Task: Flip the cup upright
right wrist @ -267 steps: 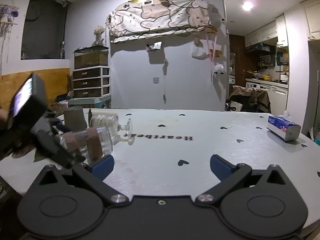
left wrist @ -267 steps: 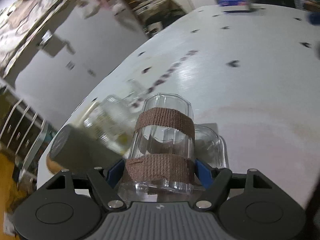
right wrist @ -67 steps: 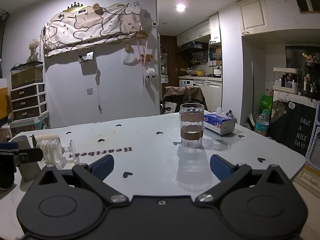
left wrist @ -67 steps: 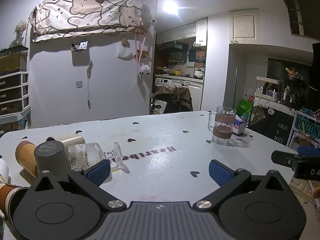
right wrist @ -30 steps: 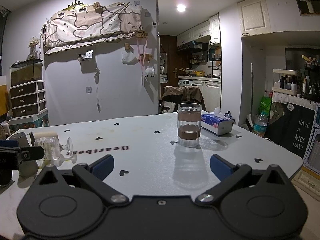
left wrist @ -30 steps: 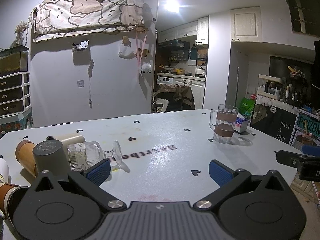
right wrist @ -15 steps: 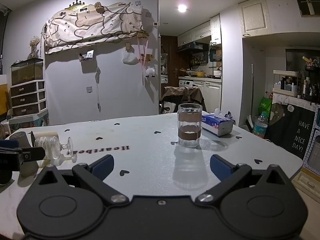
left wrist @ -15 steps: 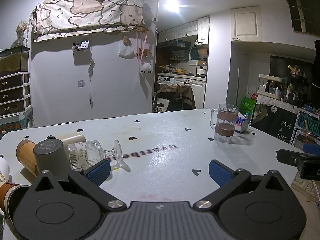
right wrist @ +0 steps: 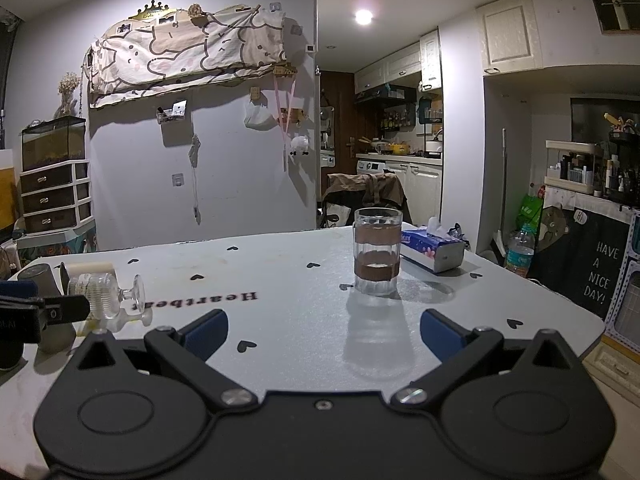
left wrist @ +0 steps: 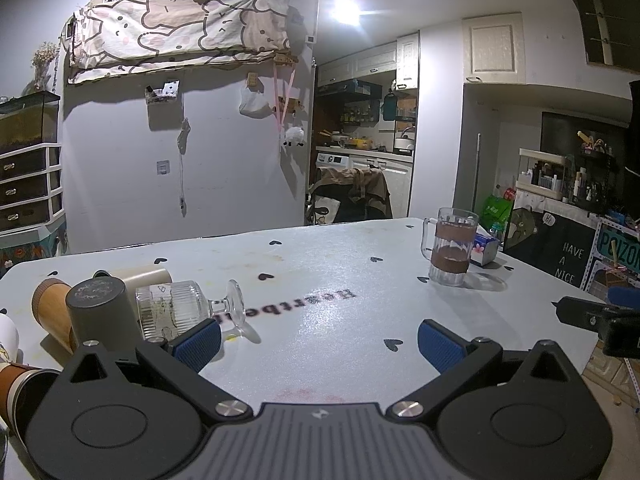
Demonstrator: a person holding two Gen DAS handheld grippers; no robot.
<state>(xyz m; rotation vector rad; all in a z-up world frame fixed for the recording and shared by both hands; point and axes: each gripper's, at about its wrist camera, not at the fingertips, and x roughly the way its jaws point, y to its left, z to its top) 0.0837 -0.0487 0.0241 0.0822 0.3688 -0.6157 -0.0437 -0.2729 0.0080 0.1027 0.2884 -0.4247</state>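
A clear glass mug with two brown bands [left wrist: 453,246] stands upright on the white table [left wrist: 320,280], at its far right in the left wrist view and just ahead of centre in the right wrist view [right wrist: 377,250]. My left gripper [left wrist: 318,344] is open and empty, low over the near table edge. My right gripper [right wrist: 323,334] is open and empty, a short way in front of the mug. A ribbed stemmed glass [left wrist: 188,306] lies on its side at the left.
Beside the lying glass are a dark grey cup [left wrist: 98,314] upside down, a brown cup [left wrist: 52,312] and a cream cup [left wrist: 138,276] on their sides. A blue tissue box [right wrist: 432,250] sits behind the mug. The right gripper's tip [left wrist: 600,316] shows past the table's right edge.
Over the last second both grippers have barely drifted. Several seconds ago the left gripper held the banded mug tilted; now the mug stands upright and free.
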